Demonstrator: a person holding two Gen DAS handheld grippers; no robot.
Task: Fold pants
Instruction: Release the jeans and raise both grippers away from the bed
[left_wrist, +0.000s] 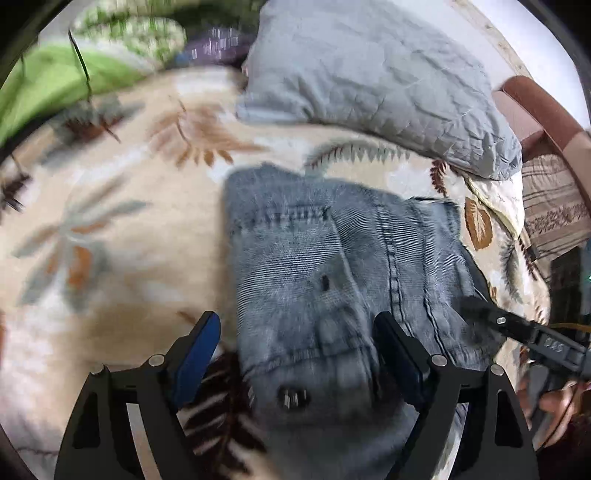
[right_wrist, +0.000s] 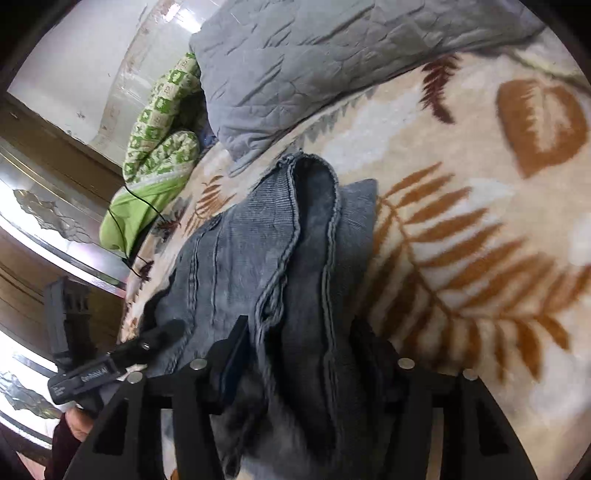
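Folded blue-grey jeans (left_wrist: 332, 266) lie on a cream blanket with a leaf print (left_wrist: 122, 236). My left gripper (left_wrist: 295, 354) is open, its blue-padded fingers (left_wrist: 195, 354) standing either side of the waistband end with the metal button (left_wrist: 293, 397). In the right wrist view the jeans (right_wrist: 258, 258) show stacked layers with hems on top. My right gripper (right_wrist: 299, 347) is open, with the denim layers running between its fingers. The right gripper also shows in the left wrist view (left_wrist: 480, 314), at the jeans' right edge. The left gripper shows in the right wrist view (right_wrist: 162, 336), at the left edge.
A grey quilted pillow (left_wrist: 369, 74) lies just beyond the jeans. A green patterned blanket (right_wrist: 159, 140) with a black cable (right_wrist: 125, 225) lies at the bed's far side. The leaf blanket (right_wrist: 461, 221) spreads to the right. A brown headboard (left_wrist: 535, 110) stands nearby.
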